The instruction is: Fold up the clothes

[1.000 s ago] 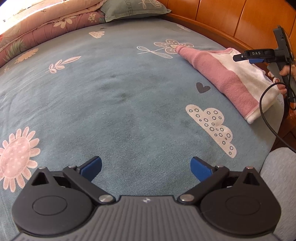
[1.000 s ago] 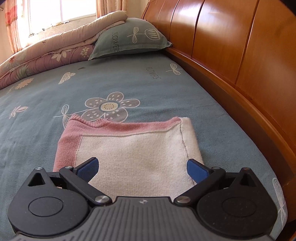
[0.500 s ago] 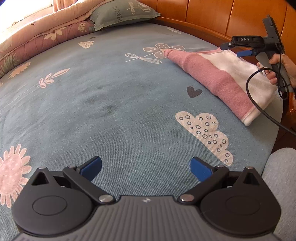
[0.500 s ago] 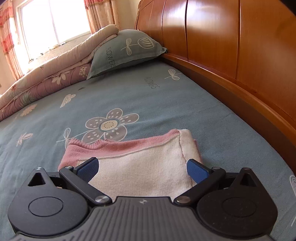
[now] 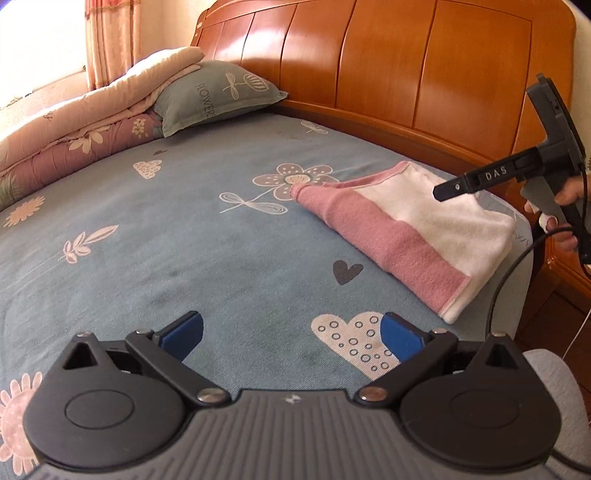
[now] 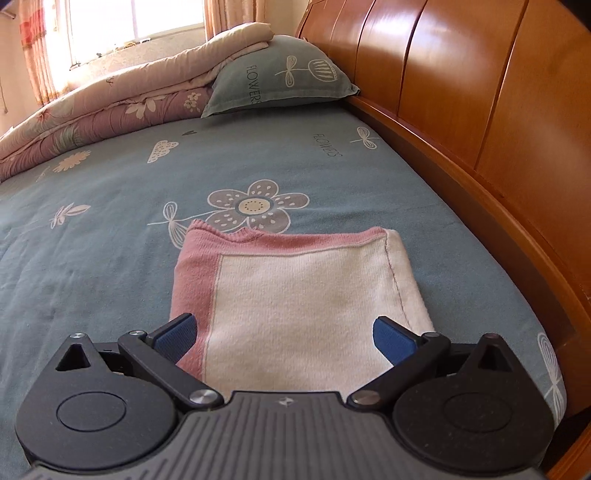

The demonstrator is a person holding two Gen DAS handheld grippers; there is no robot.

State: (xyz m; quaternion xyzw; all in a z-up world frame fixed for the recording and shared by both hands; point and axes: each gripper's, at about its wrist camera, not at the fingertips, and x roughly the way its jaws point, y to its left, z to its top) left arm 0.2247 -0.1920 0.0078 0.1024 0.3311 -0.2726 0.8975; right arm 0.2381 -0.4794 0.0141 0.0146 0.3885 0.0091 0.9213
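A folded pink-and-white knitted garment is lying flat on the blue-grey bedsheet printed with flowers, hearts and clouds, near the sheet's right edge and close to the curved, glossy orange-brown wooden headboard. Its far pink hem is sitting just beside a large printed flower. The right gripper is hovering over the near end of the garment with its two blue-padded fingers spread wide and nothing between them; from its own camera I cannot tell whether the pads are touching the cloth. In the left wrist view that same tool is showing as a black handle marked "DAS", with a person's hand wrapping its grip and a black cable hanging down from it. The left gripper is hanging above bare sheet, well apart from the garment, and its blue-padded fingers are likewise standing wide apart and holding nothing, with a printed spotted cloud lying between them. At the far end of the bed a grey-green pillow with a "FLOWERS" print is leaning beside the headboard, and a rolled cream-and-mauve floral quilt is lying next to it under a bright window with patterned curtains.
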